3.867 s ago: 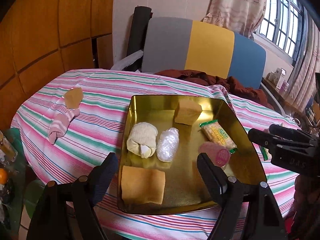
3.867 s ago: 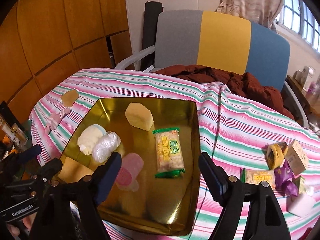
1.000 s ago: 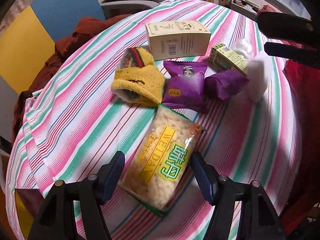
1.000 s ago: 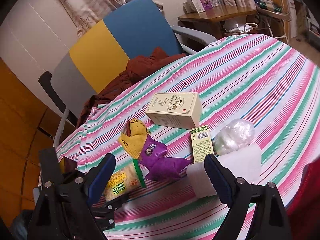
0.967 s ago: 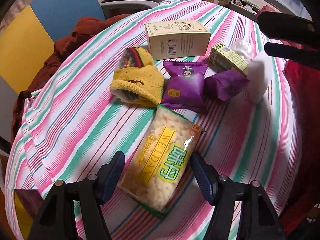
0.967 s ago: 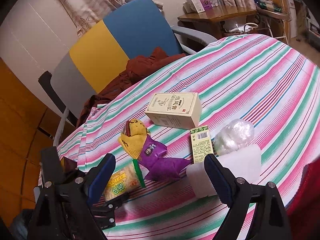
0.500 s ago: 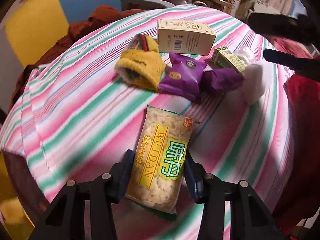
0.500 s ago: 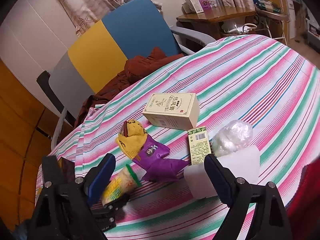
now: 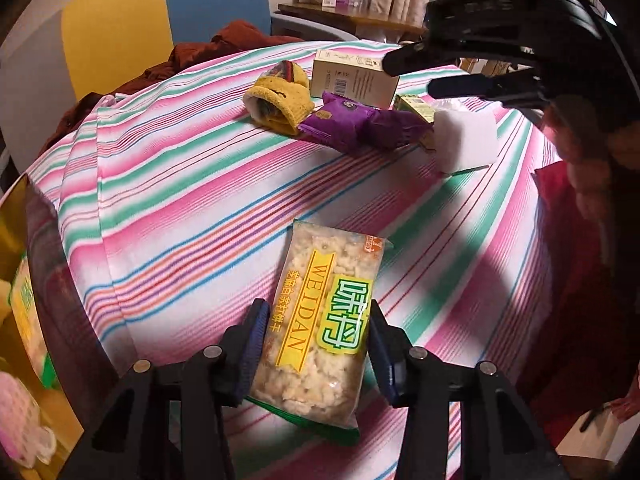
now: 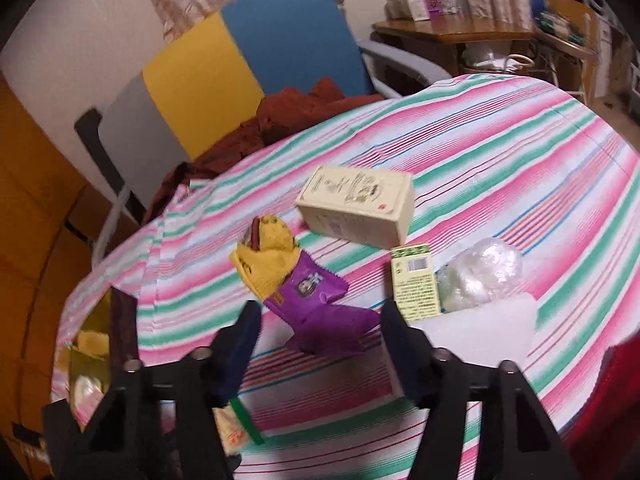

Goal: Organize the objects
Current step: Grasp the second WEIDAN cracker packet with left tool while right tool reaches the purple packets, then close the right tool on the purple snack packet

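My left gripper (image 9: 316, 332) is shut on a cracker packet (image 9: 320, 328) with yellow and green labels and holds it above the striped tablecloth (image 9: 180, 200). The gold tray's (image 9: 12, 216) edge shows at far left with a second cracker packet inside. My right gripper (image 10: 320, 332) is open and empty, hovering over a purple snack packet (image 10: 316, 304). In the left wrist view the right gripper (image 9: 452, 72) appears at top right above a white block (image 9: 466, 140).
A yellow sock (image 10: 268, 256), a cream box (image 10: 356, 204), a small green box (image 10: 416, 280), a clear plastic ball (image 10: 480, 272) and the white block (image 10: 480, 328) lie clustered on the cloth. A grey, yellow and blue chair (image 10: 240, 52) stands behind the table.
My left gripper closed on the cracker packet and lifted it back toward the tray. My right gripper moved closer over the purple packet.
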`<control>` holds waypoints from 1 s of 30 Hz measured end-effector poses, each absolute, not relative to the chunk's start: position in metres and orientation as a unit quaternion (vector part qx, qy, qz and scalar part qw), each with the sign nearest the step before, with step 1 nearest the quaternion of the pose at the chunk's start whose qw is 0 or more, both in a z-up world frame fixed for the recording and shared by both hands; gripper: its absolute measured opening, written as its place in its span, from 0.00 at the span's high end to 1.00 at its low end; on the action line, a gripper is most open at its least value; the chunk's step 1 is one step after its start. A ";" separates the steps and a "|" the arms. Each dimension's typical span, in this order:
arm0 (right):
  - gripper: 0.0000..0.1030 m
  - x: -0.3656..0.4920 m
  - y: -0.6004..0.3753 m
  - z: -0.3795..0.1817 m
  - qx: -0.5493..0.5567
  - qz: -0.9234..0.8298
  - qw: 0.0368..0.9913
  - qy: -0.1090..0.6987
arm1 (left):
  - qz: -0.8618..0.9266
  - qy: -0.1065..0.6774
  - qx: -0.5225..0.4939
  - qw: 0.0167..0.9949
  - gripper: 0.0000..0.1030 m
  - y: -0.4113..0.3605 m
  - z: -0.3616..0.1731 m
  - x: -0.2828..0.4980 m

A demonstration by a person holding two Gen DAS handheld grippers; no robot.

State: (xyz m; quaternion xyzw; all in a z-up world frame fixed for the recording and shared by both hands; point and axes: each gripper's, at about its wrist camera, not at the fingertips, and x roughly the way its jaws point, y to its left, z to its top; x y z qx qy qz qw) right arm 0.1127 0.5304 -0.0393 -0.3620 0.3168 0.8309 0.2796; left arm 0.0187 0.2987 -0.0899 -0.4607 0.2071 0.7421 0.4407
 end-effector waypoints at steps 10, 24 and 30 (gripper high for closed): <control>0.63 0.074 0.530 -0.067 -0.456 0.804 0.285 0.254 | 0.745 0.192 -0.452 0.452 0.54 0.296 -0.092 0.019; 0.41 0.091 0.523 -0.084 -0.465 0.784 0.257 0.321 | 0.750 0.195 -0.440 0.454 0.53 0.302 -0.097 0.021; 0.25 0.083 0.519 -0.080 -0.465 0.793 0.256 0.299 | 0.752 0.194 -0.438 0.453 0.53 0.303 -0.098 0.021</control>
